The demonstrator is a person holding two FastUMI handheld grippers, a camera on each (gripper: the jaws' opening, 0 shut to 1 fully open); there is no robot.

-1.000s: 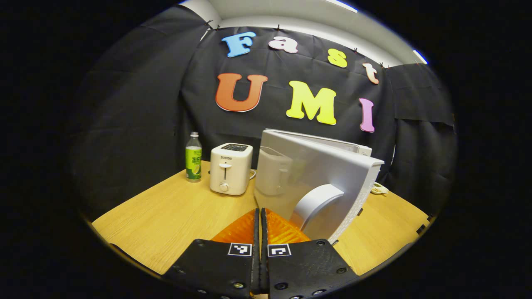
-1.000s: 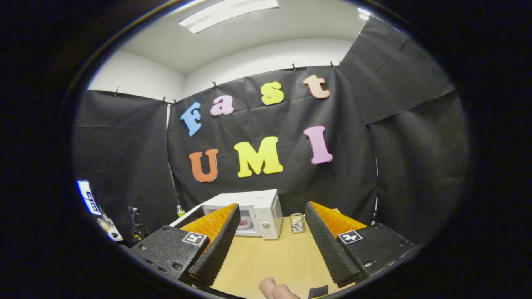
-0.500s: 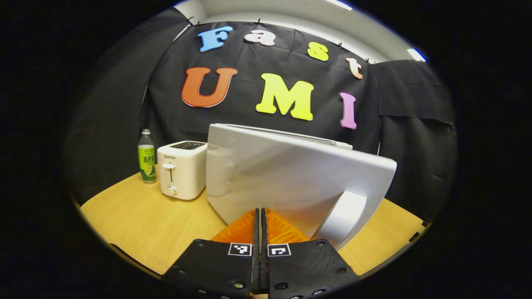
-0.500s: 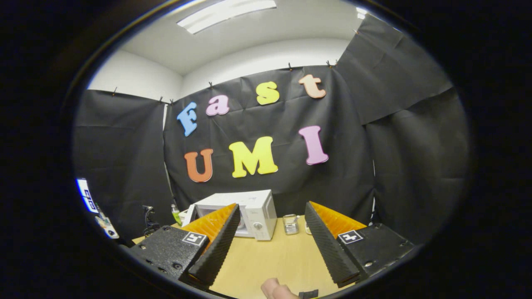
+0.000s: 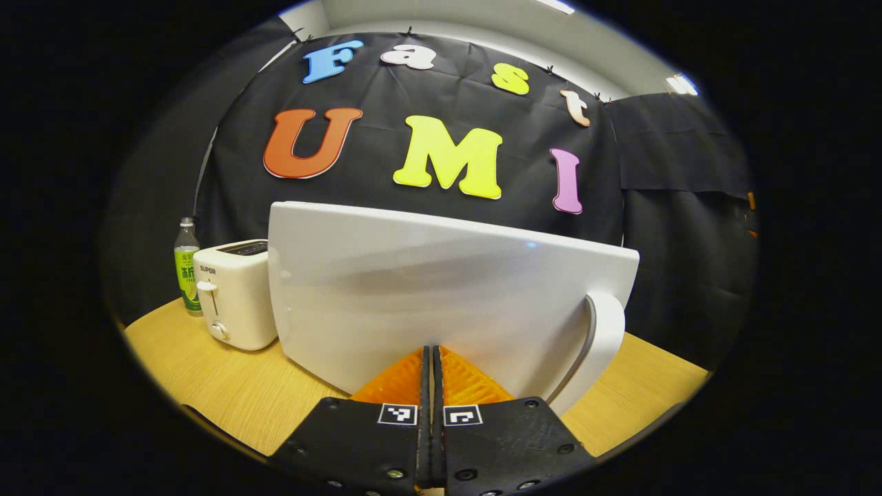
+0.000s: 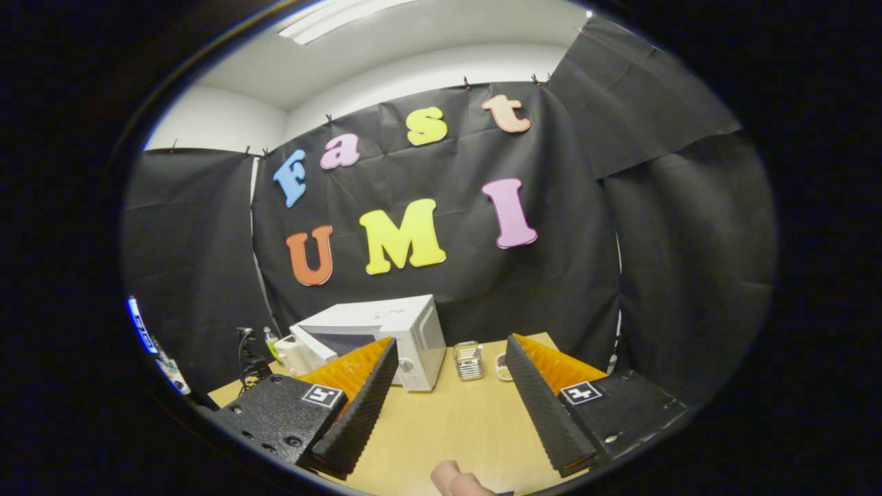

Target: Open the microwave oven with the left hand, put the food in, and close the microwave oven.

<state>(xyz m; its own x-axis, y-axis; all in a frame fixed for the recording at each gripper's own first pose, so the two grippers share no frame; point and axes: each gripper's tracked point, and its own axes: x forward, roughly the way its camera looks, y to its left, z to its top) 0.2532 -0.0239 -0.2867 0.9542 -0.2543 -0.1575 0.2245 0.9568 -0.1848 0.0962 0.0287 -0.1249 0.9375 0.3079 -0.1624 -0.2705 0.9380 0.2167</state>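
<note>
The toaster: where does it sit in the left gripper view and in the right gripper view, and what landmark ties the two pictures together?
Left gripper view: the white toaster stands at the left on the wooden table, between the green-labelled bottle and the microwave door.
Right gripper view: small and partly hidden at lower left, just left of the microwave.
Shared landmark: the microwave.

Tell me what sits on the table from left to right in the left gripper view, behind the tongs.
Green-labelled bottle → white toaster → white microwave door, seen face on → its curved handle at the door's right edge. All stand on the wooden table.
</note>
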